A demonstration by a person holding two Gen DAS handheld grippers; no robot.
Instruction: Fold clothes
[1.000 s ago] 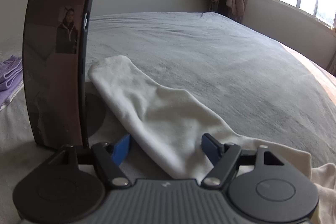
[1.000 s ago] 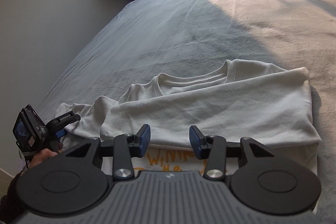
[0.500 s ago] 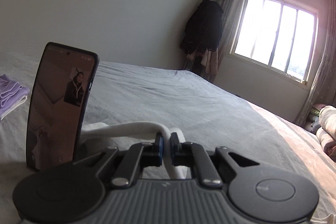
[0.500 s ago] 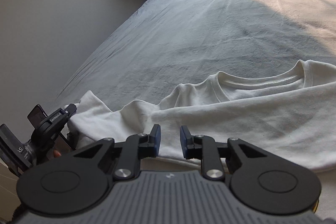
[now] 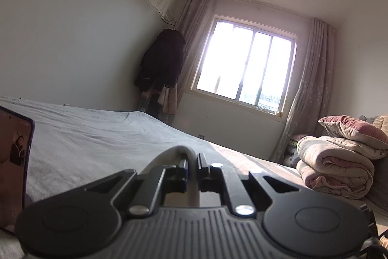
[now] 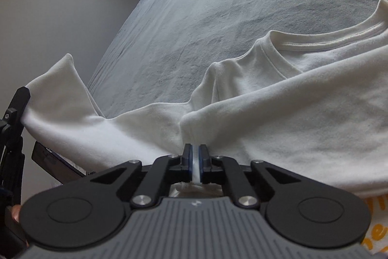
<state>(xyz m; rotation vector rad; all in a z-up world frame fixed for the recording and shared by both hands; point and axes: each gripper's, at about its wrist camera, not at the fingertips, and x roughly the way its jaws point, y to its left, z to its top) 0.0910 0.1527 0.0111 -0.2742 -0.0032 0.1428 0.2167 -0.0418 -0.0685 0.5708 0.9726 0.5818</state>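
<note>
A white long-sleeved shirt [image 6: 303, 98] with orange print lies partly folded on the grey bed [image 6: 206, 16]. My right gripper [image 6: 195, 157] is shut on the shirt's edge near the shoulder. My left gripper [image 5: 192, 164] is shut on the end of the white sleeve [image 5: 179, 152] and tilted upward toward the window. In the right wrist view the left gripper [image 6: 17, 118] holds the sleeve [image 6: 63, 98] raised off the bed at far left. The shirt's collar [image 6: 315, 38] lies flat to the right.
A phone on a stand [image 5: 12, 162] stands at the left by the bed edge. Folded quilts and a pillow [image 5: 339, 162] are stacked at the right. A dark coat [image 5: 162, 64] hangs by the window [image 5: 245, 69]. The grey bed [image 5: 97, 132] stretches ahead.
Both grippers closed on the shirt, the left on the sleeve end and the right on the edge. The left gripper lifted and tilted upward, raising the sleeve off the bed.
</note>
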